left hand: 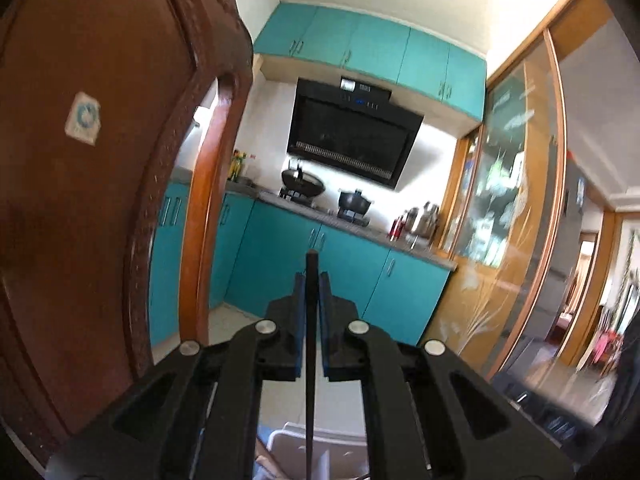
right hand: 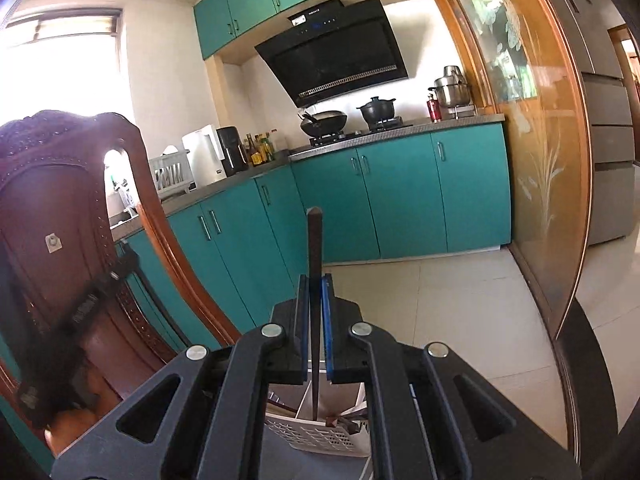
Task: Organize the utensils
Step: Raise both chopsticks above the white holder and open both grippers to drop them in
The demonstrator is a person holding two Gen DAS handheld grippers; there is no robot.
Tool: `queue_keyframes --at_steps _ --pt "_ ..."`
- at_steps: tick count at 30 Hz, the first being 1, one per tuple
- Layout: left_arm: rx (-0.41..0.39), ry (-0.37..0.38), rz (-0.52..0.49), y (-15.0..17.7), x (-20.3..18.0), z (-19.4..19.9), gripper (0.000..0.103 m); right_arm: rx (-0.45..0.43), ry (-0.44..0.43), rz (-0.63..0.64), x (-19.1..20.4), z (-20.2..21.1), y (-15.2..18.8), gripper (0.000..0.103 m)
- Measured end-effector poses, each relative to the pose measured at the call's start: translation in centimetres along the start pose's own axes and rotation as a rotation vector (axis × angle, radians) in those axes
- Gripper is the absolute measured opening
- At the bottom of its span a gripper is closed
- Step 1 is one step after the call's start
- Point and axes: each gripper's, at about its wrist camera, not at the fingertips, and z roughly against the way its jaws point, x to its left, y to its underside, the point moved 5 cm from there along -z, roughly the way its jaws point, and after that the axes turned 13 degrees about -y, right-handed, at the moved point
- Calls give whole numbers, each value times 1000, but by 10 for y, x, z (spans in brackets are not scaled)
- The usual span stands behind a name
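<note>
My left gripper [left hand: 312, 280] is shut on a dark chopstick [left hand: 311, 340] that runs upright between the blue pads, its square top end above the fingertips. My right gripper [right hand: 315, 280] is shut on another dark chopstick [right hand: 314, 248], held upright. Its lower end reaches down into a white perforated utensil basket [right hand: 316, 436] seen below the right gripper. The basket holds several other dark utensils. In the left wrist view a white basket rim [left hand: 296, 436] shows below the left gripper. Both grippers are raised and face the kitchen.
A carved brown wooden chair back [left hand: 100, 160] stands close on the left, also in the right wrist view [right hand: 60, 240]. Teal cabinets [right hand: 400, 192], a stove with a wok [right hand: 324, 122] and a pot, and a range hood lie ahead. A glass sliding door [right hand: 532, 140] is at right.
</note>
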Motion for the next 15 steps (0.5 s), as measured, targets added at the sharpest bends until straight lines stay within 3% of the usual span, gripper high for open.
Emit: queue_keyframes --at_steps 4,7,11,15 --pt "-72 -9 42 -5 4 9 7 30 13 21 0 -7 10 7" --pt "-91 -68 -11 7 -1 -2 7 72 26 51 4 -16 22 7" --pt "-44 -105 -84 32 -7 -21 7 108 44 100 9 -24 36 6" --pt "29 -89 -125 51 -12 -33 7 126 51 111 8 -27 46 6"
